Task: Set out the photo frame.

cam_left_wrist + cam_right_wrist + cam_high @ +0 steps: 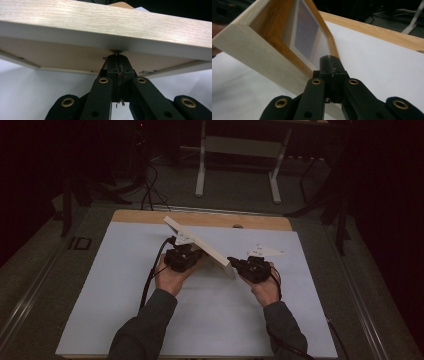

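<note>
- So what we've got here is a light wooden picture frame with a flat oak-grain border (207, 247) being propped up off the white sheet covering the table (125, 285). It's tilted on edge, running from about 11 o'clock down to 5 o'clock in the high view, sitting roughly mid-table.
- Left gripper (192, 254) is tucked against the frame's underside. In the left gripper view the black jaws are clenched tight together with nothing between them, and the tips (116, 56) press right up against the frame's (105, 27) lower edge.
- Right gripper (235, 261) is at the frame's low end, around the 5 o'clock corner. In the right gripper view its jaws are also squeezed shut and empty, tips nudged against the inner border of the frame (269, 47) next to the glass.
- So neither tool is actually grasping the thing; it's more like both are bracing it.
- My read: this is the standing-up or flipping stage, with the frame balanced between two pokes.
- Next move probably needs one side to stay as a stop while the other pushes gently, since a closed tip on a smooth edge could slip and the frame would flop back down.
</note>
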`<state>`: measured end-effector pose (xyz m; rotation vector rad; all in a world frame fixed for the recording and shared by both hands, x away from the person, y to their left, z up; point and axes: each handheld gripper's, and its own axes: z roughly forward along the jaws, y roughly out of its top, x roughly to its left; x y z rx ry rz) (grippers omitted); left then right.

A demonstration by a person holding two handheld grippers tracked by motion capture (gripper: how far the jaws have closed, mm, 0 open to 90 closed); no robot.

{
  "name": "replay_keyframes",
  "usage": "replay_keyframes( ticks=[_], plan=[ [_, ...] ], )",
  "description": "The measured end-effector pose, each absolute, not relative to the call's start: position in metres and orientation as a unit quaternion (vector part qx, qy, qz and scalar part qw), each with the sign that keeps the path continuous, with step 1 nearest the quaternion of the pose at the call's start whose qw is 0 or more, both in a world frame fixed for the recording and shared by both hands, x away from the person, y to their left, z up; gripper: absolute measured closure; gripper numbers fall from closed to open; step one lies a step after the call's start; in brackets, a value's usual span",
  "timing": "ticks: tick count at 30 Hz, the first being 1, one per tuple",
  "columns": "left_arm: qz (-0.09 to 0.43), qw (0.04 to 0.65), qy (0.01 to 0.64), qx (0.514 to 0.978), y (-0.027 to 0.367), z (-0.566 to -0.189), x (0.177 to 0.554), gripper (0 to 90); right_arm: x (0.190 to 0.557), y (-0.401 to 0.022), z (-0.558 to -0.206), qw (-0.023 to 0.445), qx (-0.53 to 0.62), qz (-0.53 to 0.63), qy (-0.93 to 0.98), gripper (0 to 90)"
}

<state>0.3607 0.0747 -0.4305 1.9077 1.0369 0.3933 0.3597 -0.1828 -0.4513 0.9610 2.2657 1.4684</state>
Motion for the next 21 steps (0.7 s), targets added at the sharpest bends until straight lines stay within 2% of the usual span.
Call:
replay_keyframes(
  ticks=[16, 21],
  plan=[
    [0.157, 0.449, 0.421, 0.772, 0.08, -0.43, 0.364, 90.0, 0.353, -0.17, -0.45, 0.118, 0.298, 0.511, 0.798, 90.0],
    [0.14, 0.455, 0.422, 0.771, 0.082, -0.43, 0.367, 90.0, 0.351, -0.168, -0.451, 0.107, 0.292, 0.516, 0.798, 90.0]
  ],
)
